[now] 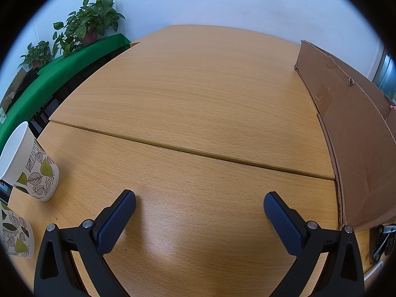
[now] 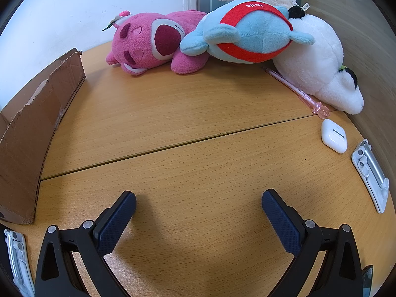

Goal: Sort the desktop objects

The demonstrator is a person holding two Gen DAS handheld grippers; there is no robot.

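Two wide-spread tools hover empty over a beech-coloured table (image 1: 198, 94). Only the left wrist view shows the left tool (image 1: 199, 199) near two leaf-printed paper cups (image 1: 32, 170) at the table's left edge, with potted plants (image 1: 87, 26) on a green-covered shelf against the white wall. Only the right wrist view shows the right tool (image 2: 198, 198) facing a pile of plush toys at the far edge: a pink bear (image 2: 148, 42), a blue-and-red one (image 2: 250, 32) and a white one (image 2: 319, 64). A pink pen (image 2: 297, 90) lies touching the white toy; a white earbud case (image 2: 334, 136) sits just beside the pen's end. A torn cardboard sheet (image 2: 27, 128) stands between the two sides, seen in both views.
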